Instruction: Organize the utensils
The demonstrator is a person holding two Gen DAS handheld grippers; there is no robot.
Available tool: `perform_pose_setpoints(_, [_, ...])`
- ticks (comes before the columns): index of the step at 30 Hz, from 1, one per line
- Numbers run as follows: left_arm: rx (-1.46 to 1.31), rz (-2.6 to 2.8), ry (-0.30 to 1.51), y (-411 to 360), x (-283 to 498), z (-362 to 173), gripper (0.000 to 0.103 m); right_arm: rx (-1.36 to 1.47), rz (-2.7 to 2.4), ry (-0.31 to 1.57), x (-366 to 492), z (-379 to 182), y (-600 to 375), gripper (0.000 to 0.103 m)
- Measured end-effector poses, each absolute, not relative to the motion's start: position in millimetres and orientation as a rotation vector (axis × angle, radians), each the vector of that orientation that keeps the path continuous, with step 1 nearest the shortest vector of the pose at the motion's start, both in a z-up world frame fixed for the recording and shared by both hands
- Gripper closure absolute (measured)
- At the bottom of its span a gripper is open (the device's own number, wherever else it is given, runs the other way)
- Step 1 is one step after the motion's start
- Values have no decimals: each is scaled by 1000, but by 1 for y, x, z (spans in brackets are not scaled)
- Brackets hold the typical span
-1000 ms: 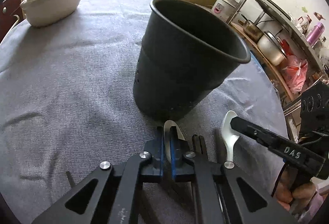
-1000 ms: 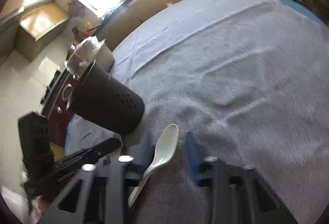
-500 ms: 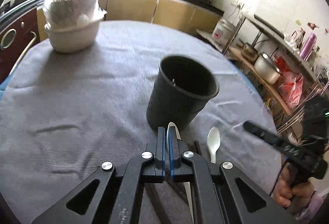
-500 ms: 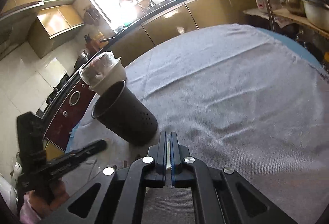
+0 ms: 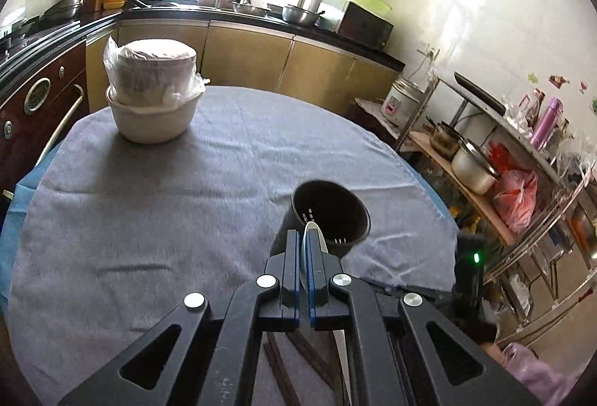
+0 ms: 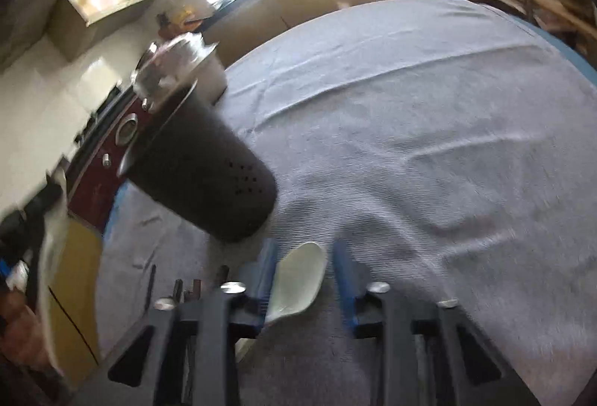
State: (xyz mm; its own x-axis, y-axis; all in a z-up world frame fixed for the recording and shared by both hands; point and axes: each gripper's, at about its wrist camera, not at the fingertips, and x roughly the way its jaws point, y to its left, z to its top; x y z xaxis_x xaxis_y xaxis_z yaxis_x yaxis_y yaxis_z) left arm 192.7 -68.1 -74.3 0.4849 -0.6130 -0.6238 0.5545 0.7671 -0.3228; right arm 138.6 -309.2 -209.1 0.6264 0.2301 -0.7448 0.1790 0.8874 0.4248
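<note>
left gripper [image 5: 303, 249] clamped on a white spoon [image 5: 312, 232], right gripper [image 6: 304, 268] spread apart around a second white spoon [image 6: 296, 285].

left-held spoon's bowl sits up over the near rim of the black holder [image 5: 330, 219], which stands toward the table's [image 5: 149, 204] near right edge. second spoon lies flat on the grey cloth just beside the holder's base, dark chopsticks [image 6: 179, 290] next to it. covered white bowl [image 5: 153, 107] at far left edge.

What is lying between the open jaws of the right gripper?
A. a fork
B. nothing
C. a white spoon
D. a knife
C: in the right wrist view, a white plastic spoon lies on the grey tablecloth between the right gripper's open jaws.
</note>
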Motion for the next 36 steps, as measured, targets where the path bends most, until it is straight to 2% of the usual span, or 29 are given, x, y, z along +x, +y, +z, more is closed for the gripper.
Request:
perform_pose_setpoints(8, [-105, -658, 738, -83, 215, -56, 100, 405, -42, 766, 119, -172, -302, 101])
perform_pose_setpoints(17, [-109, -563, 554, -117, 236, -23, 100, 366, -149, 437, 104, -67, -320, 101])
perform_pose_setpoints(22, [-65, -455, 453, -136, 248, -22, 100, 282, -214, 288, 133, -25, -309, 101])
perform_pose_setpoints(27, [-50, -392, 405, -138, 257, -48, 100, 124, -288, 233, 167, -24, -277, 101])
perform_pose_setpoints(36, [-15, -454, 403, -132, 248, -84, 99, -68, -217, 274, 193, -72, -238, 101])
